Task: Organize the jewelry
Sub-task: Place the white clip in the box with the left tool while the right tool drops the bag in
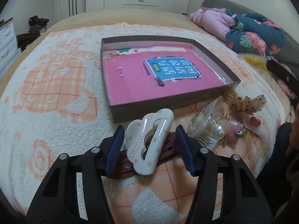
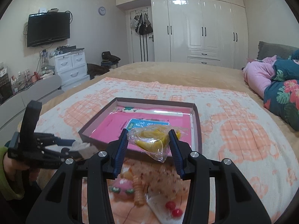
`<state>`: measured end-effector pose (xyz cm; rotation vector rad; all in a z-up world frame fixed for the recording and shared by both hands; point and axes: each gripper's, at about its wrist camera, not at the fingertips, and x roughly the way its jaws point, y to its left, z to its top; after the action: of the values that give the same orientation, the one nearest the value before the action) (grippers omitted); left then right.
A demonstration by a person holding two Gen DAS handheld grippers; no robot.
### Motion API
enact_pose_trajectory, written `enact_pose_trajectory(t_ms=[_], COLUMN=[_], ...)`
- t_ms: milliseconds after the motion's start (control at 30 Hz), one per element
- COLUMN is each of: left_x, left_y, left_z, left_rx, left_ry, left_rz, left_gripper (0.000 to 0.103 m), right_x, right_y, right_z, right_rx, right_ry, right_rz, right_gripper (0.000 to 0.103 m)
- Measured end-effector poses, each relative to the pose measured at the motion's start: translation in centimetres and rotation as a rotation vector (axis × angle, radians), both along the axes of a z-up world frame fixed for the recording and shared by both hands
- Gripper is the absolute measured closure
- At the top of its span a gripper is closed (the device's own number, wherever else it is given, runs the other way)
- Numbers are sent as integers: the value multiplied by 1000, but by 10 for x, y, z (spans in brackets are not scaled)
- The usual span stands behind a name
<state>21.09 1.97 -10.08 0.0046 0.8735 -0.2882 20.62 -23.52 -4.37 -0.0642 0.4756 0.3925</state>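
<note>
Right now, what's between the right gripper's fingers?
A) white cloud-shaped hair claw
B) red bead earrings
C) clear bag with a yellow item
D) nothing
C: in the right wrist view the right gripper has the clear bag with a yellow item between its fingers, above the box's near edge.

My left tool (image 1: 149, 147) points steeply down toward the bed, its two black arms spreading from the bottom of the left wrist view toward 12 o'clock. The blue ribbed pads (image 1: 114, 150) stand apart, one on each side of the white hair claw (image 1: 147, 143), and I cannot tell whether they touch it. In the right wrist view that same tool shows at 9 o'clock, blurred, held in my left hand (image 2: 17, 168) with a green sleeve behind it. My right tool (image 2: 147, 142) tilts only gently downward, its pads (image 2: 121, 145) closed against the clear bag of yellow bands (image 2: 153, 140), which hangs lifted between them.
</note>
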Motion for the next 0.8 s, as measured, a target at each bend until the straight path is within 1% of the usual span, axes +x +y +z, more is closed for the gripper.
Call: enact_pose_trajectory(t_ms=[133, 267, 333, 467, 633, 800], left_x=[2, 0, 4, 28, 56, 76], left_y=[1, 12, 14, 15, 10, 0], left_z=[0, 17, 25, 34, 29, 20], left_rx=[-11, -68, -76, -91, -99, -75], left_ry=[1, -35, -54, -79, -60, -43], left_rz=[4, 43, 52, 78, 104, 110], left_gripper=[67, 67, 67, 68, 70, 71], right_x=[27, 55, 68, 89, 103, 112], right_y=[6, 9, 10, 10, 6, 3], right_z=[-1, -7, -12, -25, -39, -52], right_rx=[-21, -40, -52, -72, -70, -83], right_ry=[18, 51, 65, 109, 161, 211], right_rz=[8, 7, 6, -13, -25, -37], right_gripper=[61, 61, 61, 61, 61, 61])
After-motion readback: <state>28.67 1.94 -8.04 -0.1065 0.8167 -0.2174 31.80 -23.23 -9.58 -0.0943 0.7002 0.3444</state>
